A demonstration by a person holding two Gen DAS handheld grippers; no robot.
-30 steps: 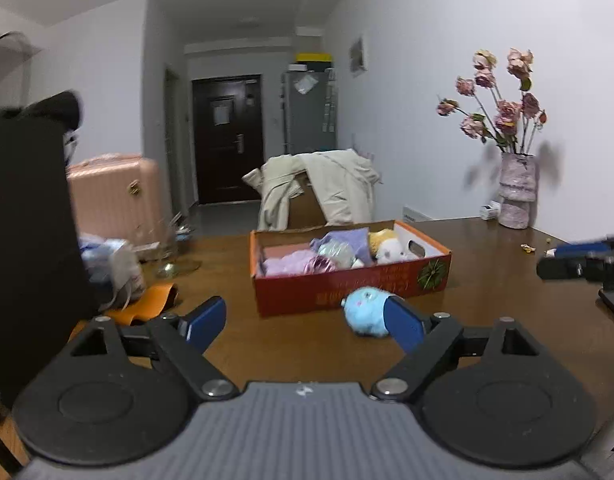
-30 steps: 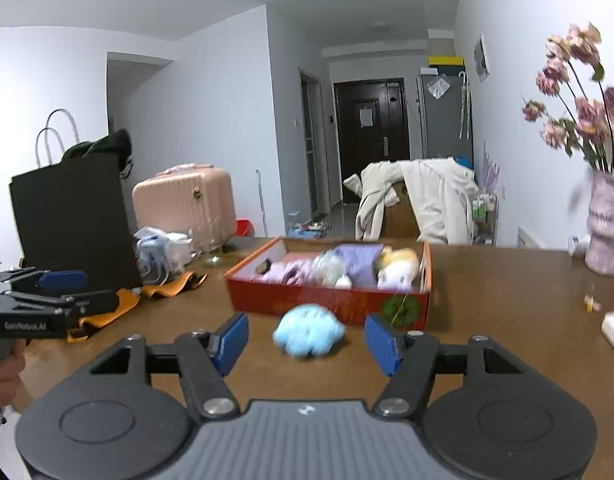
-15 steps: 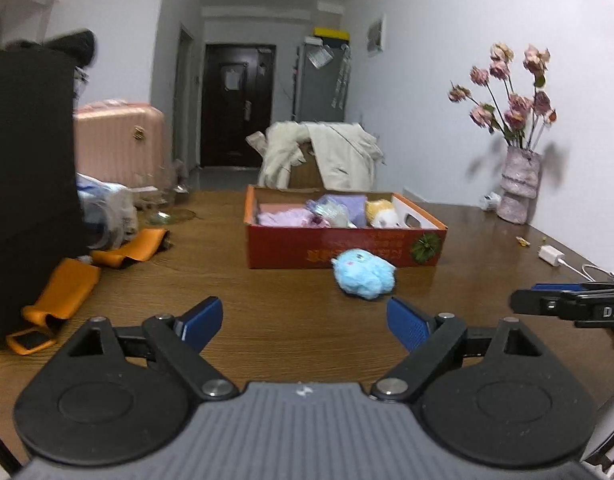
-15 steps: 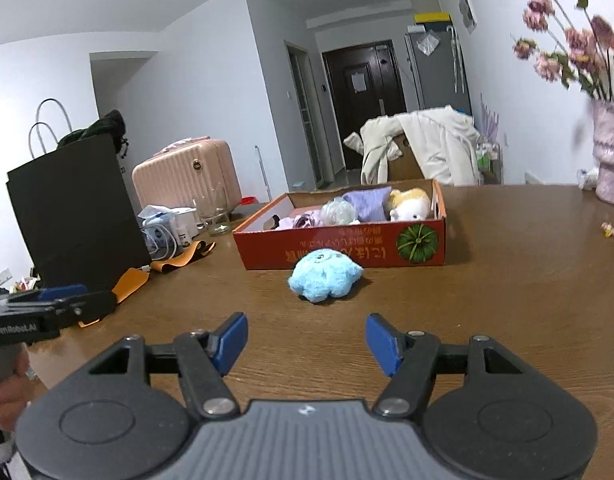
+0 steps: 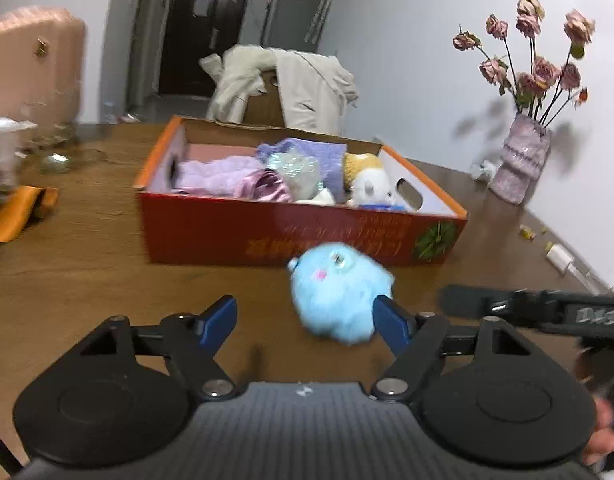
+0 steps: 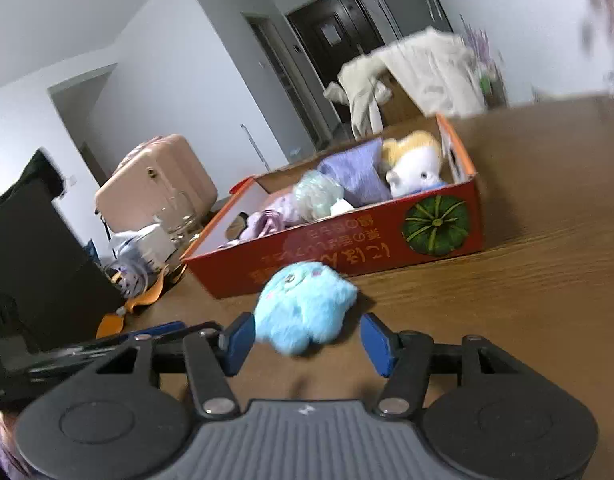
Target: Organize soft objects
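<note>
We are looking across a wooden table (image 5: 87,264) where a red cardboard box (image 5: 267,232), printed with a green pumpkin, is sitting open and holding soft things: a lilac knitted cloth (image 5: 219,174), a purple towel (image 5: 307,152), a pale crinkly bundle (image 5: 295,168) and a white-and-yellow plush animal (image 6: 413,164). Beyond it, a cream coat (image 5: 291,80) is hanging over a chair, a pink suitcase (image 6: 155,180) is standing at the left, and a vase of dried roses (image 5: 519,160) is resting near the wall. A fluffy blue plush toy (image 6: 303,312) is lying on the table just in front of the box's near wall, apparently touching it, though blur is making that hard to confirm. We are holding the right gripper (image 6: 303,340) spread wide, its blue fingers (image 6: 237,338) flanking the near edge of the toy without pressing it. We are holding the left gripper (image 5: 307,322) equally wide and gripping nothing, the toy sitting off-centre by its right-hand finger (image 5: 393,322). Each gripper is showing at the edge of the other's view.
</note>
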